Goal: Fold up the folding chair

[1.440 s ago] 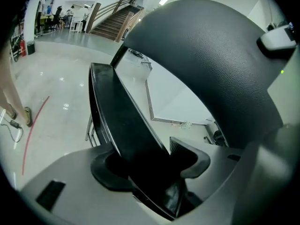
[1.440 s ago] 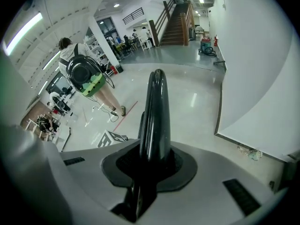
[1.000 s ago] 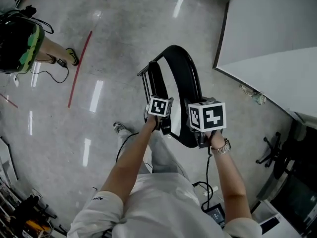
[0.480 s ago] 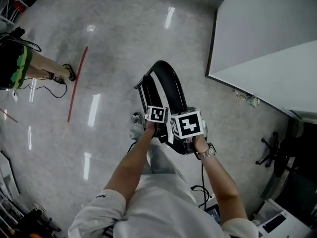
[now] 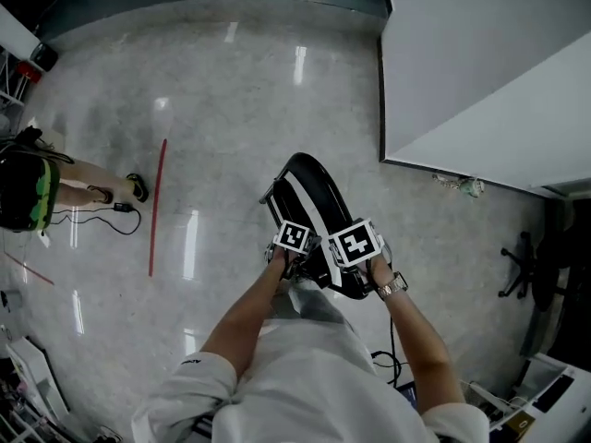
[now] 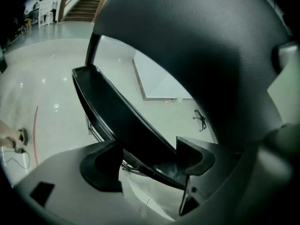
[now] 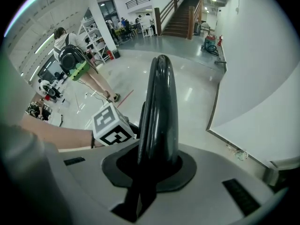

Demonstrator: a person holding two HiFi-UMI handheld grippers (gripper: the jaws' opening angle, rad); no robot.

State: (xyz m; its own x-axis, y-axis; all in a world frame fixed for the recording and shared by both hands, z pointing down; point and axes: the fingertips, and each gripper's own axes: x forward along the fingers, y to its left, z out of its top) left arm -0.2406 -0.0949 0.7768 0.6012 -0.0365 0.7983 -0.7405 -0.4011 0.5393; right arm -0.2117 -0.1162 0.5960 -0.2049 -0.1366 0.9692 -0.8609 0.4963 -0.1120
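Note:
The black folding chair (image 5: 314, 192) stands on the floor in front of me, seat and back close together. My right gripper (image 5: 356, 277) is shut on the top edge of the backrest (image 7: 159, 107), which rises between its jaws. My left gripper (image 5: 296, 262) sits just left of it at the seat. In the left gripper view the dark seat panel (image 6: 122, 121) runs between the left gripper (image 6: 147, 165) fingers (image 6: 101, 168). These jaws have just been opening, and there is space beside the panel. The backrest (image 6: 201, 46) fills the upper right there.
A person with a green-and-black backpack (image 5: 28, 192) stands at the far left, with a cable (image 5: 97, 215) and a red floor line (image 5: 157, 206) nearby. A white partition (image 5: 480, 63) stands at upper right. An office chair base (image 5: 531, 266) is at right.
The chair has drawn flatter and nearer to my body. Both grippers have come closer together on it.

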